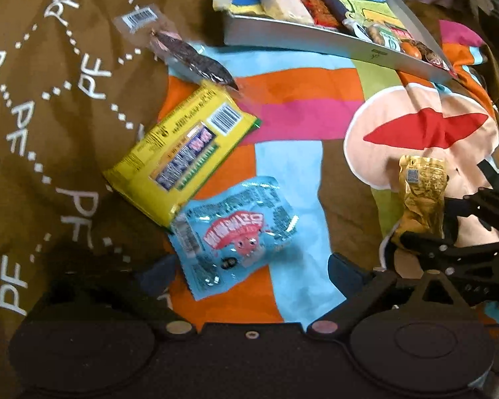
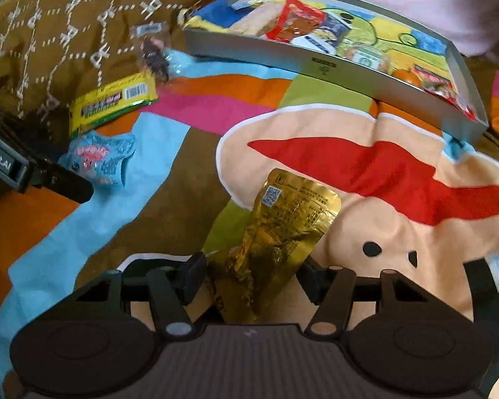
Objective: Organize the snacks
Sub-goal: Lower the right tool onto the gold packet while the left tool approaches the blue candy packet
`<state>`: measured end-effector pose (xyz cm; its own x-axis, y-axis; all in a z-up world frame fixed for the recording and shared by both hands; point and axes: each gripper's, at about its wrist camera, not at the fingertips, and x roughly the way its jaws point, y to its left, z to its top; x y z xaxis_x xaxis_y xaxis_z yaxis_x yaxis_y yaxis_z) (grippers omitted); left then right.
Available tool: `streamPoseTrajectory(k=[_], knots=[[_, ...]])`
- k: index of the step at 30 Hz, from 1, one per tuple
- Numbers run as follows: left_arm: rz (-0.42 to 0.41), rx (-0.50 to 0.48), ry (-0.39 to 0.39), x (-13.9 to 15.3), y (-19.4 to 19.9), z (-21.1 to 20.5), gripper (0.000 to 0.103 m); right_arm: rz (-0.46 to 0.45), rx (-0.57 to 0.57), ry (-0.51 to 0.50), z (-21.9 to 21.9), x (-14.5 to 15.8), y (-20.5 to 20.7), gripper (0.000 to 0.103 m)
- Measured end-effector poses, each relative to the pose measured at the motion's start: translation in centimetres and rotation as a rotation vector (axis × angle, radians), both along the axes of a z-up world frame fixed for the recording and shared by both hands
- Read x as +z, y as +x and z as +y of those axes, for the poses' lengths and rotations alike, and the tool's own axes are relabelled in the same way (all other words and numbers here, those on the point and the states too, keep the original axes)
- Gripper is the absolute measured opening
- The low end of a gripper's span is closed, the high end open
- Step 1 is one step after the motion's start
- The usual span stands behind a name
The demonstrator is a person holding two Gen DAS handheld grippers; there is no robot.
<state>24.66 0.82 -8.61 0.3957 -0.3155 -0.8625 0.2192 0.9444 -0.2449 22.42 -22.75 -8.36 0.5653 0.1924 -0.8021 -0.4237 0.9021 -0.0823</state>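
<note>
1. Snacks lie scattered on a bright patchwork cartoon blanket [image 2: 366,166] in front of a shallow grey metal tray [image 2: 316,63] with more packets inside.
2. Right gripper [image 2: 249,279] stands about half open, its black pads either side of a crinkled gold foil pouch [image 2: 282,229]; whether they press on it I cannot tell.
3. Left gripper [image 1: 249,272] is wide open, holding nothing, its fingers flanking a pale blue candy packet [image 1: 236,232].
4. Nearer the tray lie a yellow rectangular wrapper [image 1: 179,153] and a clear packet with dark contents [image 1: 189,56].
</note>
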Motion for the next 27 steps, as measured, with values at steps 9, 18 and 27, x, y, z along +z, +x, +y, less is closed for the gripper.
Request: streamPoseTrajectory(k=[9, 18, 27], knots=[[-0.048, -0.033, 0.017, -0.6, 1.4, 0.2, 0.101, 0.026, -0.079, 0.175, -0.5, -0.4, 3.0, 0.074], [0.003, -0.245, -0.014, -1.2, 0.1, -2.5, 0.102, 0.038, -0.052, 0.193, -0.4, -1.1, 3.2, 0.061], [-0.096, -0.282, 0.096, -1.2, -2.0, -4.6, 0.102, 0.043, -0.095, 0.181, -1.3, -0.7, 2.3, 0.080]])
